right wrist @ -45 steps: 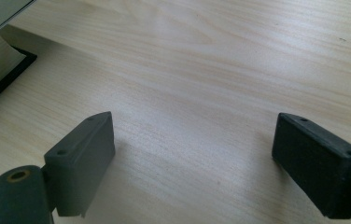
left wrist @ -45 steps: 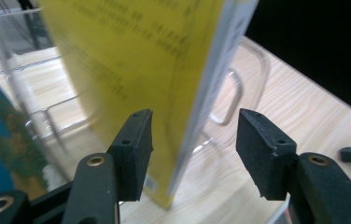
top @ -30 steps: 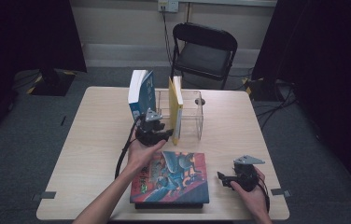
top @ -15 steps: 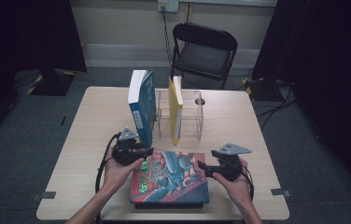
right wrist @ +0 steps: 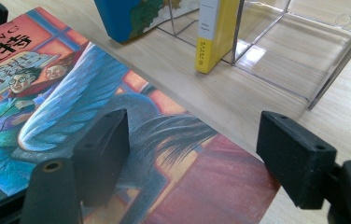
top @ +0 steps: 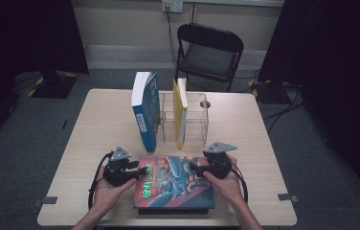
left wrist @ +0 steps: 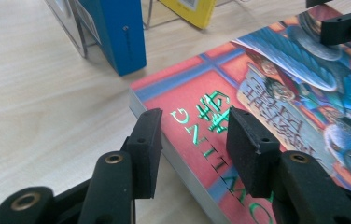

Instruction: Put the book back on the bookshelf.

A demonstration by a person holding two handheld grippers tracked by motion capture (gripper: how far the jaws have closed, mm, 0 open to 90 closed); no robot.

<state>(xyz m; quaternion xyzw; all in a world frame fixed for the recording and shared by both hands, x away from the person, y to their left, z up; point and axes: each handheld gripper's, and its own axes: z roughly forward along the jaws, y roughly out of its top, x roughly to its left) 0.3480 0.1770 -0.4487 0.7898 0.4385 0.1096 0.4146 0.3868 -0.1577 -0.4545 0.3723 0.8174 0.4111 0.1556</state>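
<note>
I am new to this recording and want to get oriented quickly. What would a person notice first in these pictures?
First, the big colourful book lying flat at the near edge of the table, with the left gripper at its left edge and the right gripper over its right part, both with jaws open. Behind it a blue book and a thin yellow book stand upright at a clear rack.

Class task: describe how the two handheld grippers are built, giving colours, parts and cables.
Each gripper, left and right, is black with two blocky black jaws on arms with round brass-coloured rivets. A grey three-cornered plate sits on top of each, and a black cable loops from it. The forearms are bare, no sleeves.
</note>
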